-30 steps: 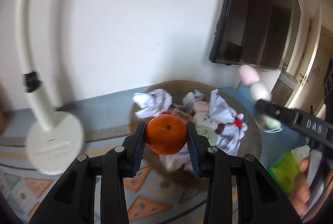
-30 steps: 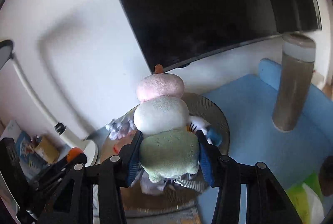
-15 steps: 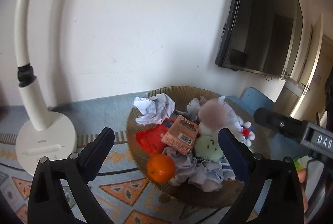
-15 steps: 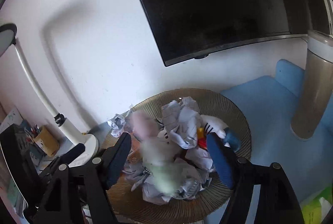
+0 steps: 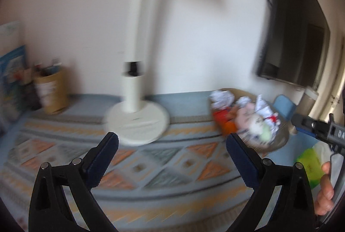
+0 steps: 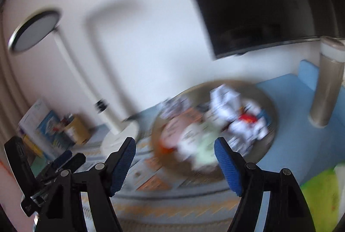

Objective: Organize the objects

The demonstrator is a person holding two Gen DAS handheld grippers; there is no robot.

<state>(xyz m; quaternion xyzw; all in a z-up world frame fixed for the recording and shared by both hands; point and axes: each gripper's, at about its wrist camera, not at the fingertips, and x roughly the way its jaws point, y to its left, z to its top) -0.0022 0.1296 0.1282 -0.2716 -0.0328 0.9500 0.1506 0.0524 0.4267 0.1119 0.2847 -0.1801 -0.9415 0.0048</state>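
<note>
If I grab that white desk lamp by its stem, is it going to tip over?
Probably not easily: the white desk lamp stands on a broad round base lying flat on the patterned mat. Its tall curved stem suggests it's top-heavy, so lifting may swing it.

A white desk lamp (image 5: 138, 115) stands on a patterned cloth (image 5: 163, 165).

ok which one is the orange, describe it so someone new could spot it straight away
Start at the white lamp base on the patterned cloth, then look right to the round woven basket heaped with crumpled paper and soft toys. The orange lies at the basket's near left edge, below a red item: the only smooth, plain orange ball in the heap.
</note>
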